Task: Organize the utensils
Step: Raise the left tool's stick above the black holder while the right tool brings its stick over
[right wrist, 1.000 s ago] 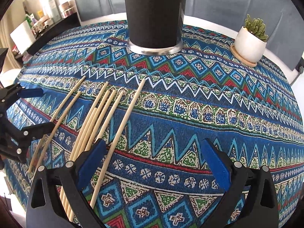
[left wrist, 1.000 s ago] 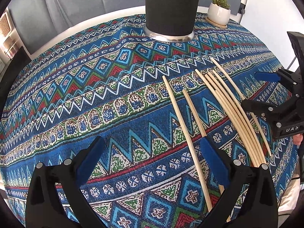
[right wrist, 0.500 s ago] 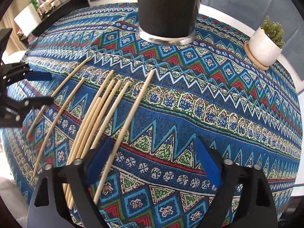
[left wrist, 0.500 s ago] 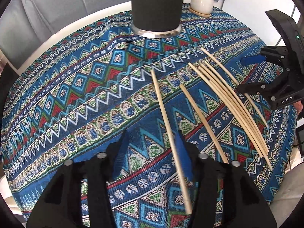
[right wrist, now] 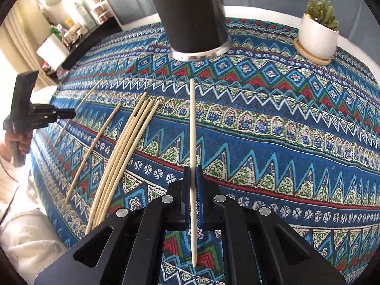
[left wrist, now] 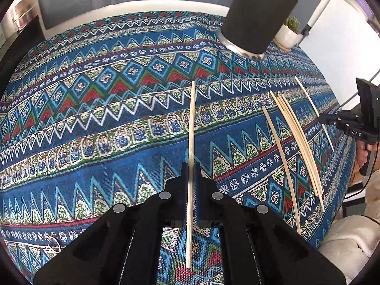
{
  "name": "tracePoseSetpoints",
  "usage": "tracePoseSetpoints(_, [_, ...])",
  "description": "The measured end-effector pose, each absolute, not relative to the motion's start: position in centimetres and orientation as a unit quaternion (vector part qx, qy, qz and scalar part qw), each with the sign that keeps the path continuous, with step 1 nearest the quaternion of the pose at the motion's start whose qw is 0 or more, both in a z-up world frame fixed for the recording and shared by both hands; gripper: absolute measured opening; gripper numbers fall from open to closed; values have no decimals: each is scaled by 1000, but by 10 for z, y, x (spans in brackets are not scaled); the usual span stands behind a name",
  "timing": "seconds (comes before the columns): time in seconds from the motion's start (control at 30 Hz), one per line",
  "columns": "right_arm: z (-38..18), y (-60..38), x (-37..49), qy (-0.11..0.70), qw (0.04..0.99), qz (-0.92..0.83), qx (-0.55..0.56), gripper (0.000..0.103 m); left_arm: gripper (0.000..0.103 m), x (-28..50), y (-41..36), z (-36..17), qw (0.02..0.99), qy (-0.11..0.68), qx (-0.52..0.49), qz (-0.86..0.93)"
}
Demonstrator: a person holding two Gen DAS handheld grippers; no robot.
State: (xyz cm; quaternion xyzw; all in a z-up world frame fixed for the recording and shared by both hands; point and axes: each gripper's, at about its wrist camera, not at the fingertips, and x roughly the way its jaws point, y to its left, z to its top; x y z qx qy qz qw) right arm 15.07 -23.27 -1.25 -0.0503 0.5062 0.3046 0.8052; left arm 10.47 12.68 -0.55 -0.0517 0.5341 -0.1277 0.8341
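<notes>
Each hand-held gripper, left (left wrist: 190,173) and right (right wrist: 193,178), clamps one chopstick (left wrist: 192,128) near its middle; light, stiff, smooth wood probably slips or pivots unless pinched firmly.

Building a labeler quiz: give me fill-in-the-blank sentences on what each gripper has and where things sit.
1. The left gripper is shut on one ____.
2. The right gripper grips its chopstick ____ from the loose chopsticks on the tablecloth.
3. The black holder has a ____ base rim.
4. The white pot holds a small ____.

Missing words: chopstick; apart; metal; cactus
</notes>
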Motion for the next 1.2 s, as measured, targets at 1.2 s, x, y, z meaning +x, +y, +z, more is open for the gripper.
tracePoseSetpoints(1.2, [179,-228,269,35,875,449,178,5,5,227,42,200,944,0,-111,-311])
